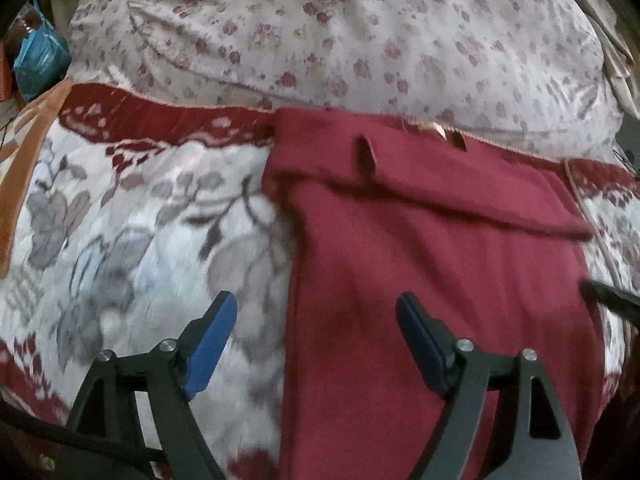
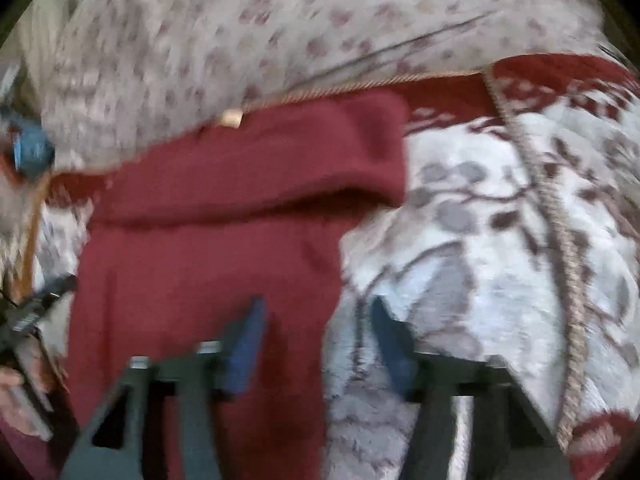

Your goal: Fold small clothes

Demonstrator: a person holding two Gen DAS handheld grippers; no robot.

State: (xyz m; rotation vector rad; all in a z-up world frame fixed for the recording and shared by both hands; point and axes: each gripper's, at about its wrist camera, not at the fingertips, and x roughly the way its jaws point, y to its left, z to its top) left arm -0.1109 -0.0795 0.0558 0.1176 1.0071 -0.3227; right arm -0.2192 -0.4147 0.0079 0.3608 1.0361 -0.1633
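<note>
Left gripper (image 1: 316, 312): your blue-padded fingers stand wide apart, empty, straddling the left edge of the maroon garment (image 1: 432, 264).
Garment, left view: lies flat on the floral blanket (image 1: 132, 216), top edge folded over.
Right gripper (image 2: 318, 316): your fingers are parted, holding nothing, over the garment's (image 2: 208, 248) right edge.
Backdrop: flowered pillow (image 2: 248, 28) behind; blurred.

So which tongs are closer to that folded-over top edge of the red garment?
Hard to call. Left tongs straddle the red garment's left edge, right tongs its right edge; both open, below the fold.
</note>
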